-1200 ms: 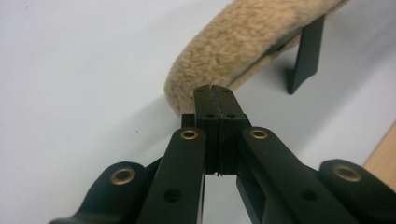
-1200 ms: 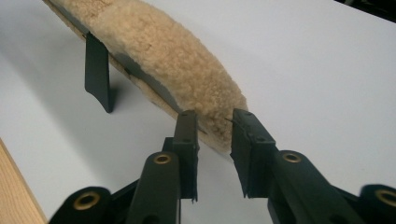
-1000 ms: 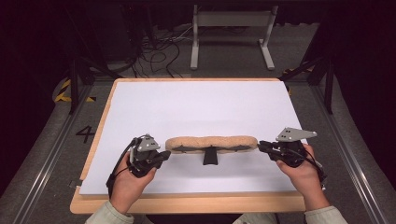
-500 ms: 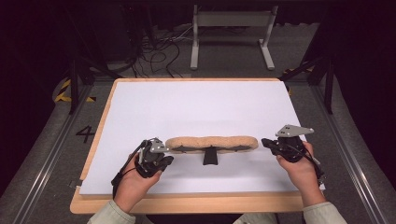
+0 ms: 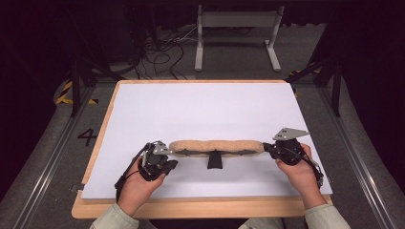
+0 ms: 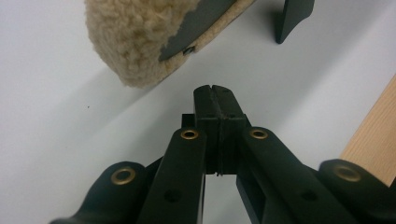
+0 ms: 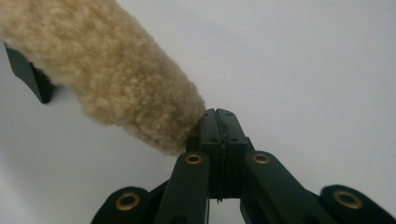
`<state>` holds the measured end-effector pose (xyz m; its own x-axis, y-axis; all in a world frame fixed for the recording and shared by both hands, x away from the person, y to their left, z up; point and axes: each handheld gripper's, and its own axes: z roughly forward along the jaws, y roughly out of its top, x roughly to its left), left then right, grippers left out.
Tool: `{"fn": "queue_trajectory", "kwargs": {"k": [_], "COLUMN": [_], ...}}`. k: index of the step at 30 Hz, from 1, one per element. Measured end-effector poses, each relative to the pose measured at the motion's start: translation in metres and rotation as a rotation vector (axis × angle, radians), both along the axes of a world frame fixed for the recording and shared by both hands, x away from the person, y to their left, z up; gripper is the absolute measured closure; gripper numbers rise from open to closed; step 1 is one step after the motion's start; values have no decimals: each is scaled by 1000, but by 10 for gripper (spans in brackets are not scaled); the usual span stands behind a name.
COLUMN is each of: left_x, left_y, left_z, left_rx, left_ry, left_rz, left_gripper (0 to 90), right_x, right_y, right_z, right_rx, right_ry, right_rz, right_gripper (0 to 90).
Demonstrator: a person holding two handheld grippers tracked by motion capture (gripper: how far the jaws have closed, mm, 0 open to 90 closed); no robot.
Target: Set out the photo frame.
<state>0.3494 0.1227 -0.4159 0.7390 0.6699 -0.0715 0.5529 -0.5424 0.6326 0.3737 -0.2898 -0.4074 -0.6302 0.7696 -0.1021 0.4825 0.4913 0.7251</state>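
High view: fleecy tan pad (image 5: 217,146) w/ dark underside and a black stub (image 5: 215,160) lies crosswise on white sheet (image 5: 200,109), near the front edge. Left gripper (image 5: 168,163) at pad's left end, jaws pressed together, empty, tips just short of the fleece. Right gripper (image 5: 268,148) at right end, jaws just closed; tips touch the fleece, can't tell if any is pinched.

High view looks down from above; both close tongs cameras share the fleecy pad (image 5: 217,147).
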Motion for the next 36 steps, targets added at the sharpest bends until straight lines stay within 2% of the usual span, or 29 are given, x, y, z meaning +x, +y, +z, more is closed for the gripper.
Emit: {"fn": "queue_trajectory", "kwargs": {"k": [3, 9, 13, 20, 21, 25, 29, 30, 34, 36], "left_x": [1, 2, 1, 0, -1, -4, -9, -11, -13, -13], "left_y": [1, 4, 2, -3, -6, -15, -38, -44, -61, -64], "left_z": [-1, -1, -1, -1, -1, -1, -2, -3, -5, -5], "left_rx": [0, -14, -15, -17, -21, -45, -90, -97, -136, -134], "left_ry": [4, 7, 9, 5, 12, 9, -10, -25, -9, -15], "left_rz": [1, 9, 4, -13, -26, -46, -102, -123, -151, -161], "left_gripper": [900, 900, 896, 890, 889, 889, 877, 860, 873, 883], "right_x": [-6, -19, -28, -40, -45, -48, -46, -45, -44, -43], "right_y": [3, 6, 10, 13, 15, 17, 16, 15, 10, 8], "right_z": [2, 6, 8, 10, 10, 10, 10, 10, 14, 15], "right_rx": [-26, -42, -64, -66, -66, -65, -51, -47, -22, -11], "right_ry": [2, 51, 67, 96, 110, 115, 107, 104, 51, 44], "right_rz": [12, 42, 70, 120, 149, 166, 151, 146, 92, 77], "right_gripper": [900, 900, 900, 900, 900, 900, 900, 900, 900, 900]}}
